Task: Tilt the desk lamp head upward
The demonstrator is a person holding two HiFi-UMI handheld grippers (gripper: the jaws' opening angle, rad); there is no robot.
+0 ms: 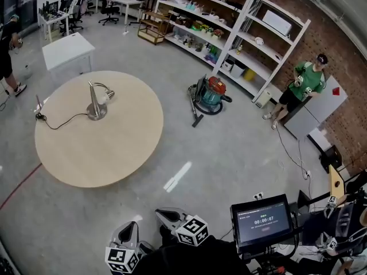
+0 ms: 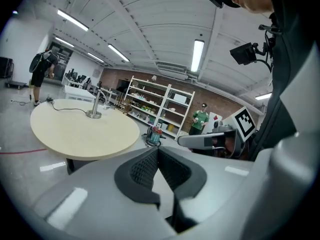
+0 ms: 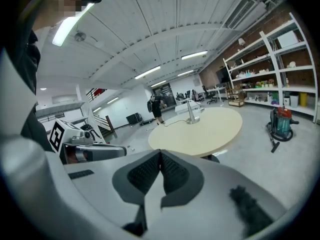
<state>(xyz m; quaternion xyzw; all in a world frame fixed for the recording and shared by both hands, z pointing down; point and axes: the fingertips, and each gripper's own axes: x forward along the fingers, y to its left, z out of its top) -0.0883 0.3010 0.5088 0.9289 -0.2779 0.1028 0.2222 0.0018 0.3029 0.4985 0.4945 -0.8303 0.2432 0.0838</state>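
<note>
A silver desk lamp (image 1: 96, 103) stands on the far left part of a round beige table (image 1: 114, 148), its head (image 1: 106, 95) bent over to the right. A black cable (image 1: 59, 124) runs from its base to the table's left edge. Both grippers are low at the frame's bottom, far from the table. My left gripper (image 1: 130, 230) and right gripper (image 1: 167, 215) are shut, with nothing between the jaws. The left gripper view shows the lamp (image 2: 94, 106) small in the distance beyond the shut left gripper (image 2: 157, 152). In the right gripper view the lamp (image 3: 191, 113) lies beyond the shut right gripper (image 3: 160, 157).
A red and teal vacuum cleaner (image 1: 209, 95) sits on the floor right of the table. Long shelves (image 1: 229, 27) line the brick wall, where a person in green (image 1: 302, 86) stands. A white square table (image 1: 67, 50) is behind. A screen on a stand (image 1: 262, 221) is at my right.
</note>
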